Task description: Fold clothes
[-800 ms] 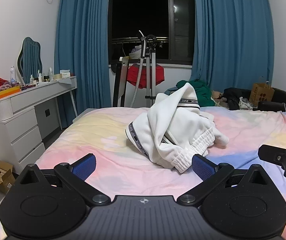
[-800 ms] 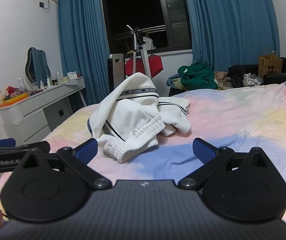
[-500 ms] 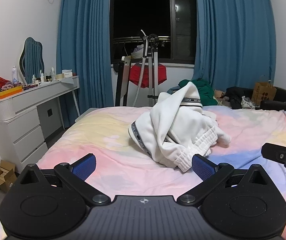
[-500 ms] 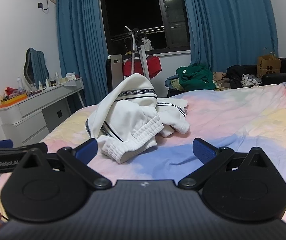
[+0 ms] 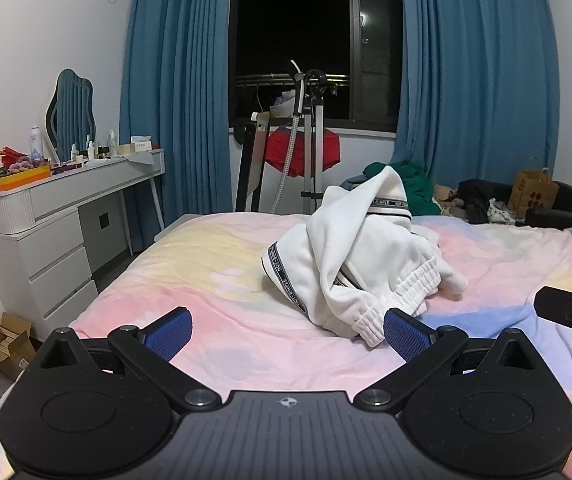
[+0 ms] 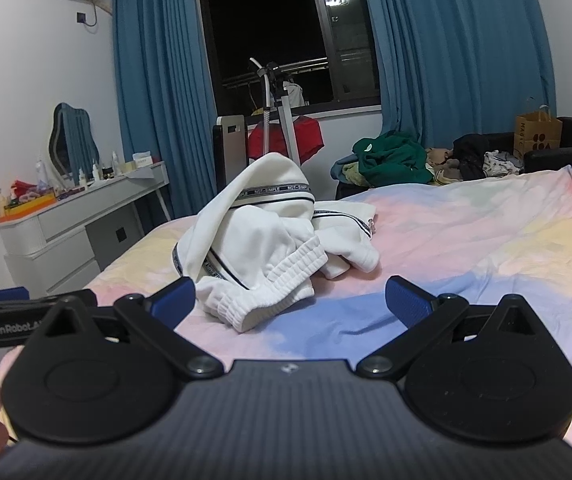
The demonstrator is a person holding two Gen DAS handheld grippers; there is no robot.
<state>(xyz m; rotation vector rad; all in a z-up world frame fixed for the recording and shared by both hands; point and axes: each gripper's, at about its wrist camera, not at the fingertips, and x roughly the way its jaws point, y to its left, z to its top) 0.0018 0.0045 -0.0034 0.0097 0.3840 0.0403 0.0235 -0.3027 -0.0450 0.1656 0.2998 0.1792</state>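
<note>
A crumpled white garment [image 5: 358,256] with black lettered bands and a ribbed elastic edge lies heaped on the pastel bed [image 5: 214,280]. It also shows in the right wrist view [image 6: 274,248]. My left gripper [image 5: 286,330] is open and empty, low over the bed, short of the garment's near edge. My right gripper [image 6: 290,304] is open and empty, with the garment's ribbed edge just beyond its left finger [image 6: 174,300]. The right gripper's side shows at the right edge of the left wrist view [image 5: 570,312].
A white dresser [image 5: 46,236] with bottles and a mirror stands left of the bed. A garment steamer stand [image 5: 306,140] and blue curtains are behind. A pile of clothes [image 6: 394,160] and a paper bag [image 6: 538,136] sit at the back right. Cardboard boxes [image 5: 2,340] lie on the floor.
Both grippers have drifted slightly, so the garment sits a little further right in the left wrist view. Both stay open. The garment has not moved.
</note>
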